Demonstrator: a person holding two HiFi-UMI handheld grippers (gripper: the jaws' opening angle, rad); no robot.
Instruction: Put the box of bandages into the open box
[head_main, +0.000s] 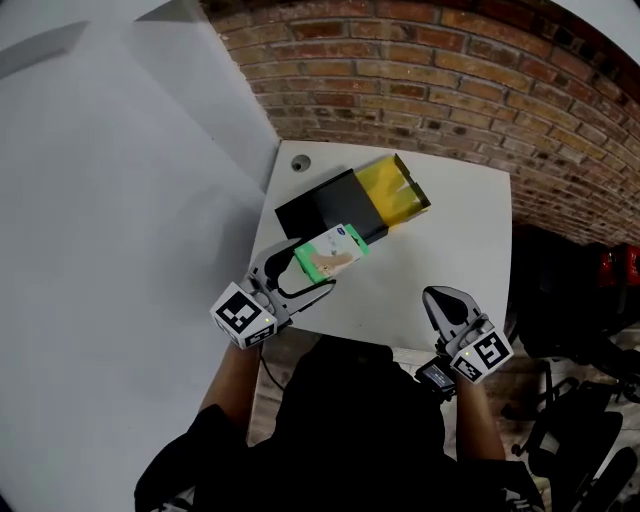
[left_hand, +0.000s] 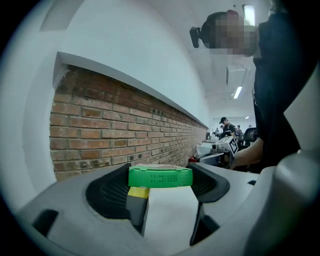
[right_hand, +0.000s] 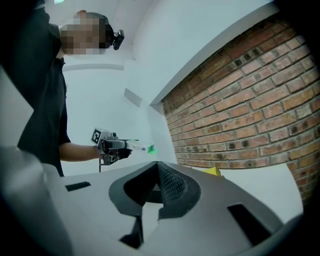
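Note:
The box of bandages (head_main: 332, 252) is white with green ends and hangs over the white table (head_main: 460, 230), just in front of the open box. My left gripper (head_main: 314, 266) is shut on it; in the left gripper view its green end (left_hand: 160, 177) sits between the jaws. The open box (head_main: 335, 203) is black with a yellow flap (head_main: 395, 190) and lies at the back of the table. My right gripper (head_main: 446, 304) hovers at the table's front right edge, shut and empty; its jaws (right_hand: 156, 172) meet. From there I see the bandage box (right_hand: 140, 147) held up at the left.
A brick wall (head_main: 480, 90) runs behind the table, and a white wall (head_main: 110, 200) stands to the left. A small round hole (head_main: 299, 162) marks the table's back left corner. Dark chairs and gear (head_main: 585, 340) stand on the floor at the right.

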